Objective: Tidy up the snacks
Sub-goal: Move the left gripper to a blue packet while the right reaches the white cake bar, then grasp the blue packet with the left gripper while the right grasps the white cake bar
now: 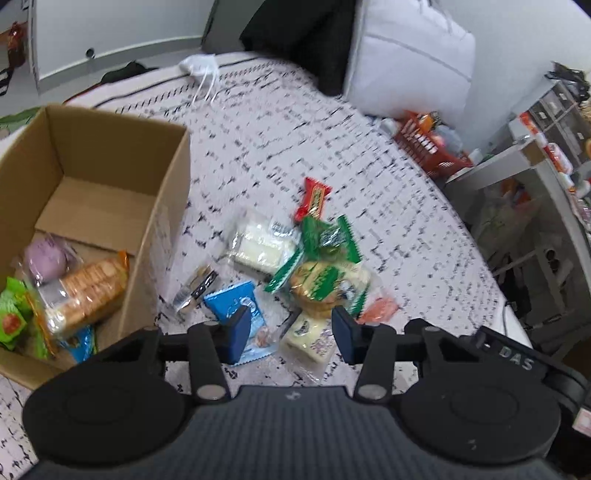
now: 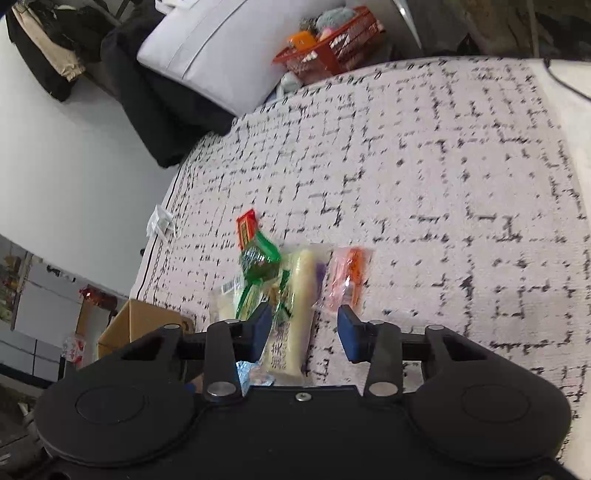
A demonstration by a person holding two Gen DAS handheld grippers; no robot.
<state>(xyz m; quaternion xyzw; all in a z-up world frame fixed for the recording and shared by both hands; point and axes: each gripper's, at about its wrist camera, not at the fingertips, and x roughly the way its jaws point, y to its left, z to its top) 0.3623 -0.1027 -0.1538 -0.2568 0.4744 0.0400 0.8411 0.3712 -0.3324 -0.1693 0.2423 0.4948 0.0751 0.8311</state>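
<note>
An open cardboard box (image 1: 110, 147) stands on the patterned bedspread at the left. It holds a purple bun (image 1: 46, 258), a cracker pack (image 1: 92, 291) and a green packet (image 1: 11, 317). Beside the box lies a loose pile of snacks: red bar (image 1: 312, 199), white packet (image 1: 258, 243), blue packet (image 1: 236, 299), pale yellow packet (image 1: 306, 339). My left gripper (image 1: 291, 330) hangs open over the pale yellow packet, pads apart from it. My right gripper (image 2: 304, 328) is open above a long pale packet (image 2: 299, 295), beside an orange packet (image 2: 347, 277).
A white pillow (image 1: 406, 55) and a black cushion (image 1: 306, 29) sit at the head of the bed. A red basket (image 2: 328, 48) stands beyond the bed's edge near shelving (image 1: 546, 122). A white drawstring pouch (image 1: 199, 66) lies on the far bedspread.
</note>
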